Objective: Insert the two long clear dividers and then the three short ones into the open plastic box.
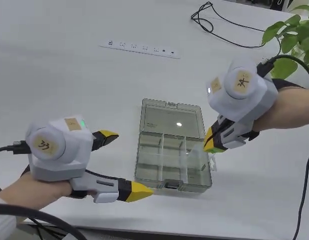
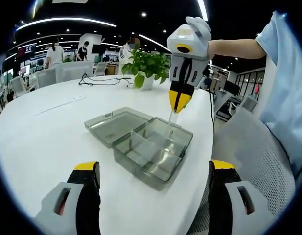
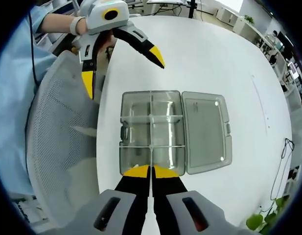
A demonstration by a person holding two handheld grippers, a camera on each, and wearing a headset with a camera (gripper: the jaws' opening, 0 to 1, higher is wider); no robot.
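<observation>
ASSEMBLY NEARS ITS END: At a white table (image 1: pixel 54 80), a person holds a short clear divider (image 1: pixel 198 159) over the right-hand end of the open plastic box (image 1: pixel 159 181) at the centre of the head view. The right gripper (image 1: pixel 212 144), reaching in from the upper right of the frame, has its yellow-tipped jaws pressed together on the strip's top edge. The piece therefore hangs straight down, a hold that looks meant to let it slide into its slots. In the right gripper view it shows edge-on, lined up with the box's midline. Whether its lower edge touches the tray cannot be told.

The left gripper (image 1: pixel 124 162) hovers at lower left, just beside the box and touching nothing. Its jaws are spread wide and empty, apparently standing by to steady the tray.

Inside, two long dividers (image 1: pixel 162 155) appear seated, splitting the tray into three lanes. Short cross-pieces (image 1: pixel 150 147) seem to sit in the left and middle lanes, so the held strip is probably the last. The lid (image 1: pixel 172 117) lies flat open behind the tray, clear of the work.

A power strip (image 1: pixel 139 48), a black cable (image 1: pixel 214 25) and a potted plant (image 1: pixel 294 35) sit well apart along the top of the frame.
</observation>
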